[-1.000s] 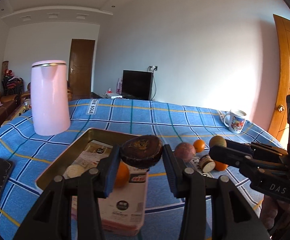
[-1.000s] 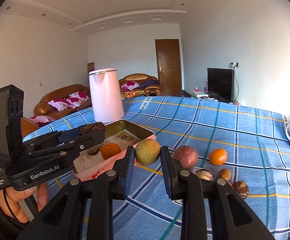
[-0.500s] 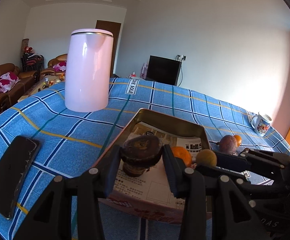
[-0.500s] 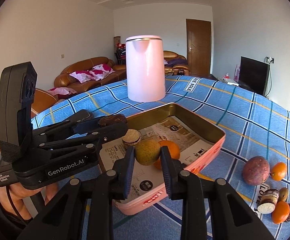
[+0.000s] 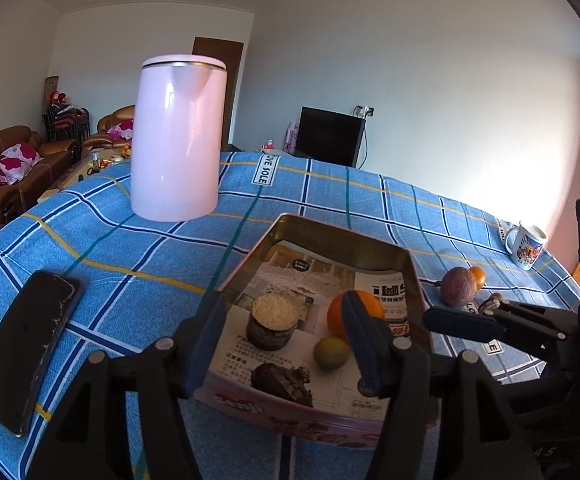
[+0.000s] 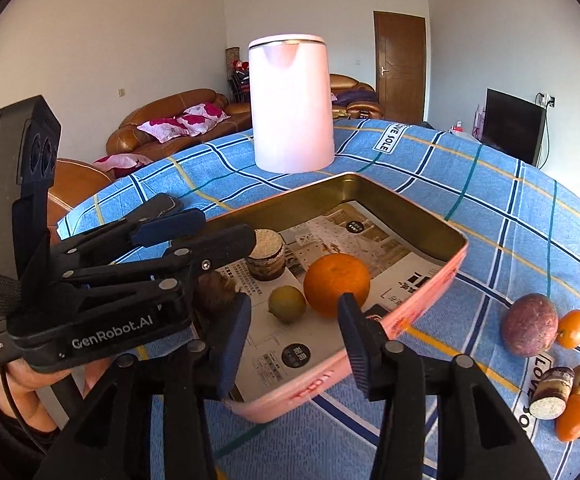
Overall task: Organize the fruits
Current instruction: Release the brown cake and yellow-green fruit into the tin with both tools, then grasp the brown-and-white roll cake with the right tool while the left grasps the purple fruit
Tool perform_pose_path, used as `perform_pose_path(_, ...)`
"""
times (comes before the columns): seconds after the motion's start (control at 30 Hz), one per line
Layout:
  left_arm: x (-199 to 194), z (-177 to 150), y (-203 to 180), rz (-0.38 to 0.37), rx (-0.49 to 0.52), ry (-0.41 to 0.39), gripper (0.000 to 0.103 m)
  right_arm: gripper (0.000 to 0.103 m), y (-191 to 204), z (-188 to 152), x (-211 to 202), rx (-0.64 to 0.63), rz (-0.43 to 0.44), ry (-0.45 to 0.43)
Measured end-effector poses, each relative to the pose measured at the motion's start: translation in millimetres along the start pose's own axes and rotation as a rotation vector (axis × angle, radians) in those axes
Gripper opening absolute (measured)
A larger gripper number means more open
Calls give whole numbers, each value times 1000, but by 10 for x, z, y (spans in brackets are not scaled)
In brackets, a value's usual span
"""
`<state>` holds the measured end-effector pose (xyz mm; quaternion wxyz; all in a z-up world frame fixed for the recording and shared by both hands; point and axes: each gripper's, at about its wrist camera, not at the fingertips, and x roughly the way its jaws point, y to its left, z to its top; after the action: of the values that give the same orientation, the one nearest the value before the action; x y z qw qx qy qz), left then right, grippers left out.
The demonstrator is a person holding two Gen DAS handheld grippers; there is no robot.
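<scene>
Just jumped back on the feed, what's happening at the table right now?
A person is sorting fruit into the tin tray with two handheld grippers. The left gripper and right gripper have just been opening over the tray, and neither holds anything. A dark brown fruit and a small green fruit lie in the tray beside an orange. More fruit, including a purple one, waits on the blue cloth.

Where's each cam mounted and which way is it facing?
Left wrist: on the left gripper, looking down into the tin; right gripper's fingers at right.
Right wrist: on the right gripper, facing the tin from its other side; left gripper and hand at left.
Shared: tin, orange, pink kettle.
</scene>
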<state>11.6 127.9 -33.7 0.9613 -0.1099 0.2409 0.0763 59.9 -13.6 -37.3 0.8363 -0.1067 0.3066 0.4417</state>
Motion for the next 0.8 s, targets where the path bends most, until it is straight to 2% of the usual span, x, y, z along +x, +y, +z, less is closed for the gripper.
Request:
perform_pose_path(0.1, -56, 32, -149, -20, 16, -20, 71, 52, -200, -78, -239, -8, -73, -29)
perform_pose_path(0.33, 31, 20, -710, -110, 115, 12, 71, 53, -1035, -300, -621, 20, -337, -13)
perform_pose_path(0.5, 160, 37, -1041, -158, 174, 48, 72, 53, -1325, -378, -574, 30, -317, 66)
perform_pose_path(0.63, 262, 100, -1172, -156, 196, 64, 73, 53, -1394, -405, -485, 39, -266, 105)
perform_pose_path(0.8, 357, 143, -1275, -147, 218, 76, 73, 53, -1428, -410, -330, 40, -280, 158)
